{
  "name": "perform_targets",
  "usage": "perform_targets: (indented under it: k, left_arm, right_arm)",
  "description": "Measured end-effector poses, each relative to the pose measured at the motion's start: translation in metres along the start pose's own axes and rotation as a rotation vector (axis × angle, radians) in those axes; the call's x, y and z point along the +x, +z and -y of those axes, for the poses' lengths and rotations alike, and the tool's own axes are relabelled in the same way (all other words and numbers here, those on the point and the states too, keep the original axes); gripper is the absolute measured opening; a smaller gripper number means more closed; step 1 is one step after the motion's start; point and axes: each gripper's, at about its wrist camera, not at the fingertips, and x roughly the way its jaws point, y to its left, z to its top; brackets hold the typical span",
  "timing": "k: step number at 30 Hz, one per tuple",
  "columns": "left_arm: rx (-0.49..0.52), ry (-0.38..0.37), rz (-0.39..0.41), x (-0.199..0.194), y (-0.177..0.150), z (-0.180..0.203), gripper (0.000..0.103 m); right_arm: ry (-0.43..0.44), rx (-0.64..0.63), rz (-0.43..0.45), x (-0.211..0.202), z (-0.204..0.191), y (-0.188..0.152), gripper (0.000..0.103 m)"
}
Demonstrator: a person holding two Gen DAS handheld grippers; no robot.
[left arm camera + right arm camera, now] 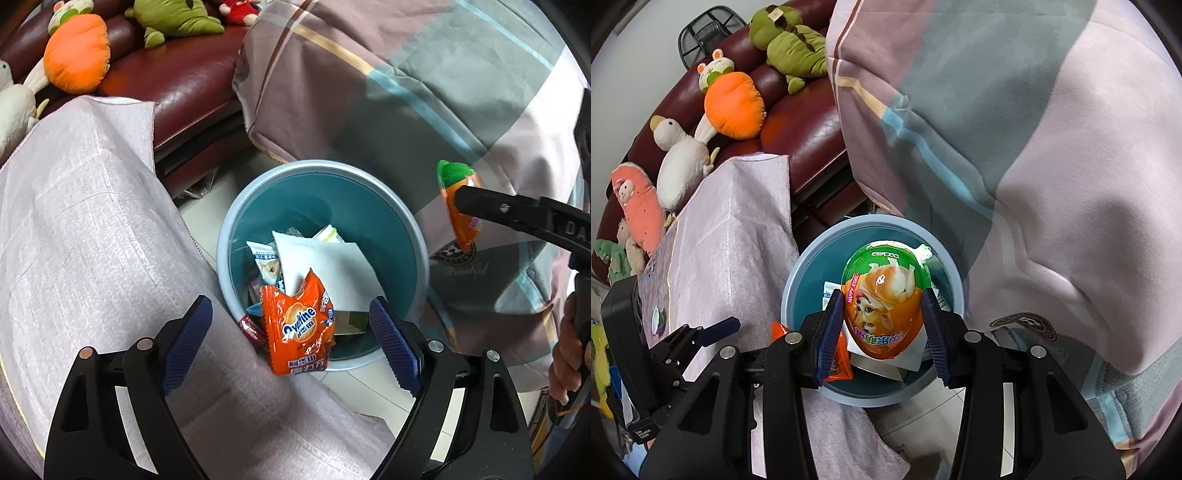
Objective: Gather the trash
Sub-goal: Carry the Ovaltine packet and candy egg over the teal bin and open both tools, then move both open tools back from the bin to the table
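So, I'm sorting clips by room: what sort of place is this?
Probably a home living room: a dark red leather sofa with plush toys, a patterned blanket, and a small trash bin on tiled floor.

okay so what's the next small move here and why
Probably open the right gripper: it clamps the Happy Egg package directly above the blue trash bin. The left gripper is open, its orange Ovaltine packet loose over the bin's edge.

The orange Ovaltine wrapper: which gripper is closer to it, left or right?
Left. The left gripper stands open with the Ovaltine wrapper between its fingers, over the bin's near rim. The right gripper is off to the side, shut on the egg package.
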Motion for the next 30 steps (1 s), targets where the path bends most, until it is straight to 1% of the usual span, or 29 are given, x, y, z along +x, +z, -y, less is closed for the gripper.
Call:
perform_targets:
  k: [11, 15, 17, 19, 20, 22, 27, 30]
  left_arm:
    - [-0.032, 0.015, 0.009, -0.008, -0.006, -0.02, 0.088]
    - [-0.048, 0.017, 0.014, -0.011, -0.008, -0.028, 0.089]
    - [-0.054, 0.017, 0.013, -0.011, -0.009, -0.032, 0.09]
    - [-0.062, 0.016, 0.013, -0.012, -0.01, -0.035, 0.091]
    - [-0.067, 0.015, 0.012, -0.013, -0.011, -0.037, 0.091]
    - [-0.08, 0.012, 0.016, -0.016, -0.013, -0.042, 0.092]
    - [-0.11, 0.005, 0.038, -0.028, -0.023, -0.054, 0.092]
    - [-0.131, 0.007, 0.055, -0.041, -0.033, -0.066, 0.092]
  right_arm:
    - [0.015, -0.046, -0.044, 0.02, -0.025, 0.003, 0.041]
    - [0.017, -0.059, -0.073, 0.031, -0.034, 0.003, 0.042]
    - [0.016, -0.059, -0.088, 0.036, -0.038, 0.003, 0.048]
    - [0.017, -0.057, -0.091, 0.038, -0.041, 0.003, 0.061]
    - [0.014, -0.059, -0.092, 0.038, -0.043, 0.003, 0.064]
    - [0.019, -0.061, -0.098, 0.038, -0.046, 0.003, 0.072]
    - [0.01, -0.066, -0.107, 0.033, -0.059, -0.001, 0.076]
    - [0.007, -0.083, -0.111, 0.028, -0.071, -0.006, 0.076]
